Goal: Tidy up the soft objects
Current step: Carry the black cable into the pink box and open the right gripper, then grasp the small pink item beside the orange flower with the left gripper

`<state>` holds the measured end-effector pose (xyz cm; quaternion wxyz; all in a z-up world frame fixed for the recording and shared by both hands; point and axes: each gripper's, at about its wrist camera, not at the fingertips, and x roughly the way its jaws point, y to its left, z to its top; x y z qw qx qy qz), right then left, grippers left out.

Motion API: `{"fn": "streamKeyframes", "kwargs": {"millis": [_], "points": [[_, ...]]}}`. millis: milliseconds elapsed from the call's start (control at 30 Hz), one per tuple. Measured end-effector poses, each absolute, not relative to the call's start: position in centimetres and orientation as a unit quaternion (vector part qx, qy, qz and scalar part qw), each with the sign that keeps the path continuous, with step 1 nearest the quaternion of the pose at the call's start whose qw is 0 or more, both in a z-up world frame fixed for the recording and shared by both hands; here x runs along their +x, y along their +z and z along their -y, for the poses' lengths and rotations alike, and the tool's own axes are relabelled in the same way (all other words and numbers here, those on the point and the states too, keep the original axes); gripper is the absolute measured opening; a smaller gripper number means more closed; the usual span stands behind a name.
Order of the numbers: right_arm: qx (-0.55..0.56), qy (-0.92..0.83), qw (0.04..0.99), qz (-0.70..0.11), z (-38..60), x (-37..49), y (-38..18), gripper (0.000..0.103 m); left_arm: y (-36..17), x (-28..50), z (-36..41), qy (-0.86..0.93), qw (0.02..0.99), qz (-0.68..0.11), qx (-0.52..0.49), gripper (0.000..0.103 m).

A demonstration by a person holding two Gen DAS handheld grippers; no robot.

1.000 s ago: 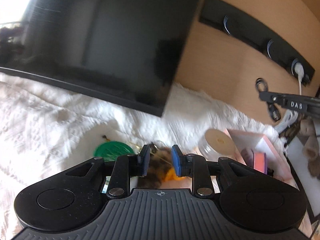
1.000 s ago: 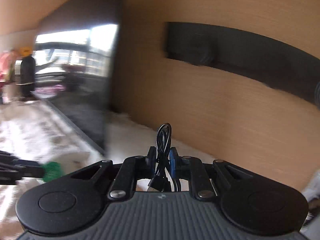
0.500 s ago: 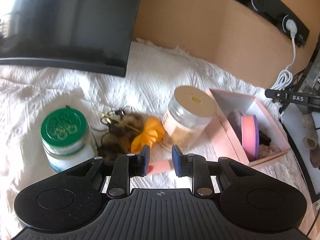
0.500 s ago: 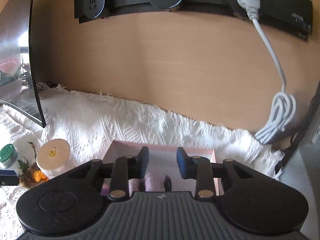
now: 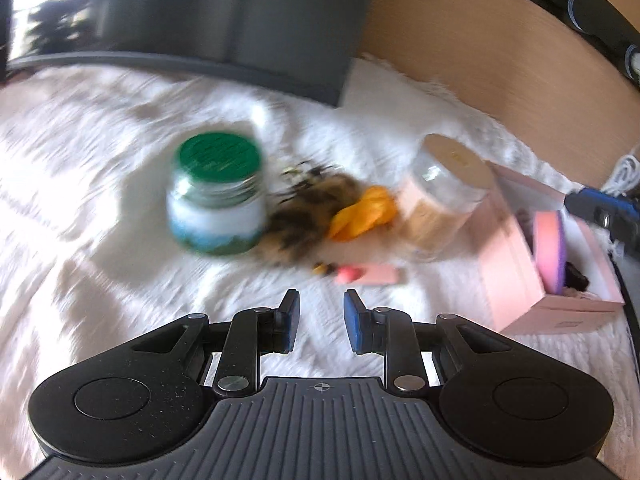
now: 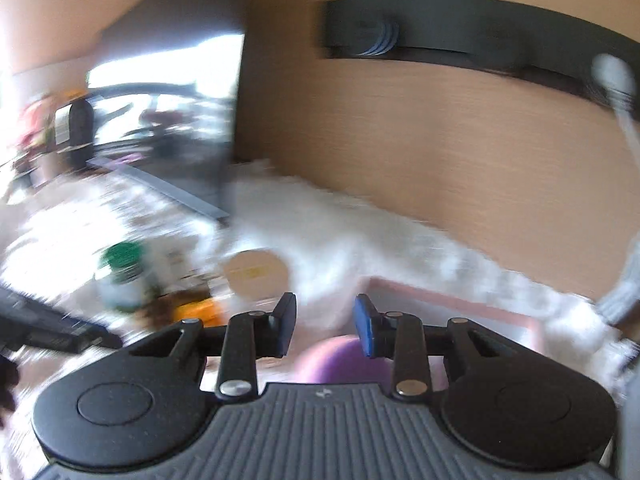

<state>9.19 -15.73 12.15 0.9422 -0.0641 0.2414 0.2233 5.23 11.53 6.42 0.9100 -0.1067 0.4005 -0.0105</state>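
**Ana:** Hand-held gripper on the right [image 6: 325, 326] carries nothing now. One second ago a black cable was pinched between its fingers; half a second ago it was over the pink box [image 5: 516, 264] with the fingers already apart, and now they are apart too, with only a blurred purple thing [image 6: 340, 360] under them.

**Ben:** So the cable is probably inside the box?

**Ana:** That is the judgement, yes. The cable itself cannot be seen in the present views; something dark lies in the box, but it is too small to name.

**Ben:** And the left hand-held gripper [image 5: 318, 320]?

**Ana:** Its fingers are apart and empty, above the white cloth [image 5: 100, 184] on the desk. Compared with half a second ago, the view is pulled back and blurred, so the hand is moving. The fluffy brown thing with an orange part [image 5: 320, 210] lies ahead of it, between the two jars and touching or nearly touching both. It seems the next soft object to take.

**Ben:** Please count the things.

**Ana:** Two jars: one with a green lid [image 5: 216, 196], one with a tan lid [image 5: 444, 200]. One fluffy thing. One small pink flat piece [image 5: 368, 274] near it. One pink box, with one pink and purple roll [image 5: 550, 248] standing inside. One dark monitor [image 5: 224, 24] behind.
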Motion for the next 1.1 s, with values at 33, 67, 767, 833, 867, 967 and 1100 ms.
{"fn": "streamKeyframes", "kwargs": {"millis": [33,67,767,833,867,967,1100], "points": [[-0.076,0.243,0.936,-0.243,14.6,8.5,11.8,0.038,6.2,4.9,-12.0,-0.009,0.908,-0.403,-0.113,0.027],[-0.086,0.256,0.931,-0.245,13.7,7.8,11.3,0.042,6.1,4.7,-12.5,-0.011,0.907,-0.404,-0.118,0.027],[-0.120,0.239,0.881,-0.391,5.0,4.0,3.3,0.042,3.3,13.2,-7.7,-0.287,0.861,-0.401,0.123,0.030],[-0.116,0.240,0.878,-0.397,5.5,3.8,2.8,0.042,2.9,13.5,-7.1,-0.279,0.862,-0.402,0.133,0.029],[-0.109,0.242,0.878,-0.398,5.7,3.8,2.6,0.042,2.9,13.5,-6.8,-0.275,0.862,-0.403,0.138,0.029],[-0.109,0.254,0.876,-0.394,6.4,3.6,2.6,0.043,2.6,13.9,-6.7,-0.259,0.863,-0.409,0.147,0.032],[-0.090,0.255,0.877,-0.398,7.3,3.7,2.6,0.045,2.5,14.5,-7.1,-0.231,0.861,-0.427,0.151,0.033]]}}
